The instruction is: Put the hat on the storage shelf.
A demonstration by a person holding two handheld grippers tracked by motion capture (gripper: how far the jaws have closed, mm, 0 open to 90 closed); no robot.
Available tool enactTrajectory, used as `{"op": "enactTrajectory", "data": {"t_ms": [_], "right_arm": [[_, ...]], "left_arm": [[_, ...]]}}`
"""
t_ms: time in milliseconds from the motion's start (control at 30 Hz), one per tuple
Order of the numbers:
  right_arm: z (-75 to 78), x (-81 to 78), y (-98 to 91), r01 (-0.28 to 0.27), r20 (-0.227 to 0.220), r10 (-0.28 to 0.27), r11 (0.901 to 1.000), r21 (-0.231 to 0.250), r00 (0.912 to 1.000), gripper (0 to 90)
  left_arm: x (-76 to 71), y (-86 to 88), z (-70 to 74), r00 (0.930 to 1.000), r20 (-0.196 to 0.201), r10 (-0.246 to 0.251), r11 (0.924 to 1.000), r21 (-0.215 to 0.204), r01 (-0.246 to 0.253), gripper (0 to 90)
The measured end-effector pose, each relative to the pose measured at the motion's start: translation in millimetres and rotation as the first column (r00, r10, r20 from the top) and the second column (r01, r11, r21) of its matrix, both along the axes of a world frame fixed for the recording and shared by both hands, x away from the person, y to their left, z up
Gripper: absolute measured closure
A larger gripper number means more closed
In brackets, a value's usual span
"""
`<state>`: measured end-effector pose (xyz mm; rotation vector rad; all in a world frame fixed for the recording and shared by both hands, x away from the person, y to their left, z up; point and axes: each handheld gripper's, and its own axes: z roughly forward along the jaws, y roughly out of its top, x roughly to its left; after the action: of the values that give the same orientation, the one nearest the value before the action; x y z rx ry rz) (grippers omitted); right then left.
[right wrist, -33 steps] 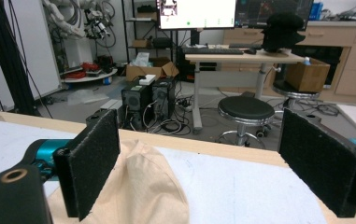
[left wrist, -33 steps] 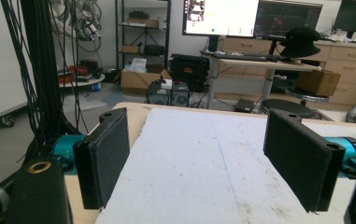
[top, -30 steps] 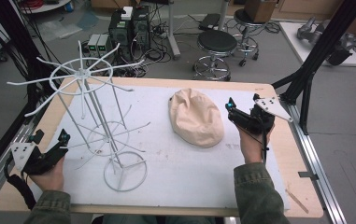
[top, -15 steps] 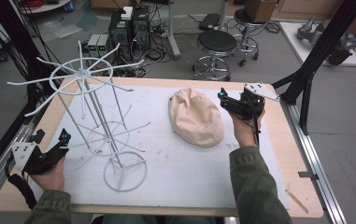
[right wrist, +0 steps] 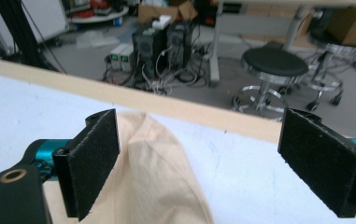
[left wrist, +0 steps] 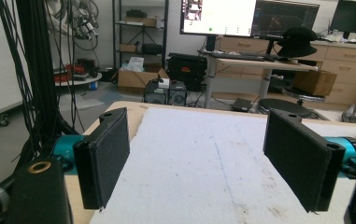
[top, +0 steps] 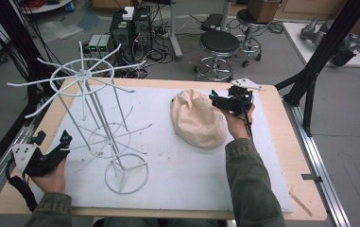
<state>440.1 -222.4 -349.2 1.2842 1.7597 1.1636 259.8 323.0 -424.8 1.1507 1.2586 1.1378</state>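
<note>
Beige cloth cap is seen right of centre in the high view, lying flat on the white mat that covers the wooden counter. At its upper right edge the right gripper is held, with the person's right hand just below it and a green sleeve running down to the bottom of the frame. In the right gripper view the cap fills the lower centre of the frame, and its folded edge is seen just beside the left of the two black fingers; whether the pad touches the cloth cannot be told. The fingers are spread wide apart, with nothing gripped between them.

In the left half of the high view a white wire rack is stood on the mat, with spokes spread from a ring at its top and a round base at lower centre. The left gripper is held at the lower left of that frame, near the counter's edge and well apart from the cap. In the left gripper view its fingers are likewise parted wide, and bare mat is seen between them.

Beyond the counter, at the top of the high view, a round black stool and computer cases are seen on the floor.
</note>
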Motion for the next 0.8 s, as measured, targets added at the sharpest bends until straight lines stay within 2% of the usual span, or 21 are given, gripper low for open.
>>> {"op": "enactTrajectory", "data": {"t_ms": [67, 200, 300, 333, 400, 467, 567, 633, 800], "right_arm": [[-3.0, 2.6, 0.7, 0.002, -0.012, -0.003, 1.0000, -0.005, 0.9999, 12.0], [-15.1, 11.9, 2.9, 0.001, -0.069, -0.003, 0.9997, -0.024, 0.9976, 12.0], [-23.2, 17.3, 2.3, 0.002, -0.117, -0.006, 0.9994, -0.035, 0.9932, 12.0], [-27.6, 20.2, 1.8, 0.005, -0.145, -0.011, 0.9992, -0.041, 0.9894, 12.0], [-30.0, 21.8, 1.4, 0.008, -0.154, -0.015, 0.9989, -0.047, 0.9879, 12.0], [-37.1, 26.1, 0.4, -0.002, -0.200, -0.009, 0.9986, -0.052, 0.9798, 12.0], [-41.6, 28.6, 0.3, -0.009, -0.224, -0.004, 0.9983, -0.058, 0.9746, 12.0], [-48.8, 31.8, 2.2, -0.015, -0.270, 0.000, 0.9983, -0.056, 0.9630, 12.0], [-57.4, 36.0, 5.5, -0.014, -0.299, -0.005, 0.9980, -0.062, 0.9543, 12.0]], "left_arm": [[0.4, -0.1, 0.0, 1.0000, 0.000, -0.003, 1.0000, 0.000, 0.003, 23.1], [0.5, 0.0, 0.0, 1.0000, 0.001, -0.002, 1.0000, 0.000, 0.002, 23.1], [0.9, 0.0, -0.2, 1.0000, 0.000, -0.003, 1.0000, -0.001, 0.003, 23.1], [0.9, -0.1, -0.2, 1.0000, 0.001, -0.004, 1.0000, -0.002, 0.004, 23.1], [0.9, -0.3, -0.1, 1.0000, 0.001, -0.004, 1.0000, -0.003, 0.004, 23.1], [1.0, -0.4, -0.1, 1.0000, 0.001, -0.004, 1.0000, -0.003, 0.004, 23.1], [1.1, -0.3, -0.1, 1.0000, -0.001, -0.003, 1.0000, -0.003, 0.003, 23.1], [1.2, -0.2, -0.2, 1.0000, -0.002, -0.003, 1.0000, -0.003, 0.003, 23.1], [1.3, -0.3, -0.2, 1.0000, -0.001, -0.005, 1.0000, -0.004, 0.005, 23.1]]}}
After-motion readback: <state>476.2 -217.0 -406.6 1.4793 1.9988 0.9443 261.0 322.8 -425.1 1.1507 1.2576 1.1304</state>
